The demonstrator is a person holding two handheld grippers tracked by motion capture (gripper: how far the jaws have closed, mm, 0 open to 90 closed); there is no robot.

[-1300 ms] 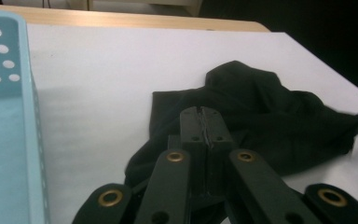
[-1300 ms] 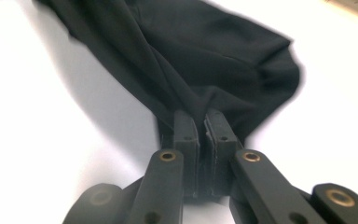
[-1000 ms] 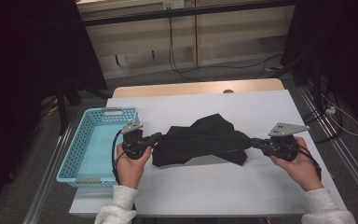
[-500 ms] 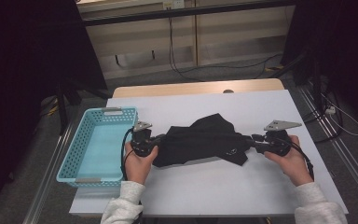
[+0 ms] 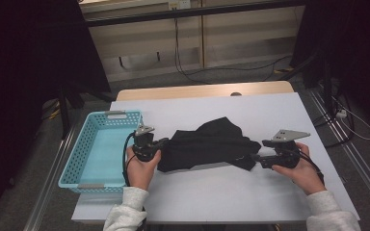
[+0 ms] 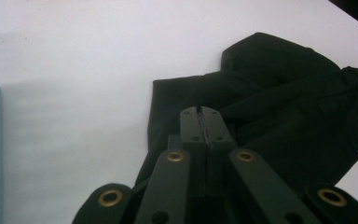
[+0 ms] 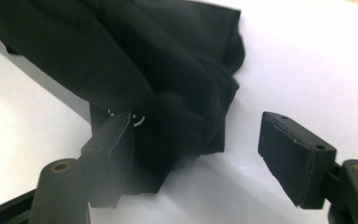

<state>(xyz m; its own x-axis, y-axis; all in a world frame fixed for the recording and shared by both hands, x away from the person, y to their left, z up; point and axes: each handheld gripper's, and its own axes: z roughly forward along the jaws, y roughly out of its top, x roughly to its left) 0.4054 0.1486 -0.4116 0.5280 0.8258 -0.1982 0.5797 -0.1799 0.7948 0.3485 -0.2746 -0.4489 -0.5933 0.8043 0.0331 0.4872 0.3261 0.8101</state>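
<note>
Black cloth [image 5: 207, 144] lies bunched mid-surface [image 5: 270, 115], just right of the blue basket [image 5: 94, 149]. Your right gripper [image 7: 205, 154] has let go: its jaws now stand apart around the cloth's corner, where a moment ago that end was stretched taut. Your left gripper [image 6: 204, 128] has its jaws closed, seemingly pinching the cloth's edge. That likely means you are regrasping before the next fold. Count: one cloth, one basket, two grippers.

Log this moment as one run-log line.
left gripper: shut on black cloth | right gripper: open at cloth's other end | cloth: bunched on white table | blue basket: left of cloth
</note>
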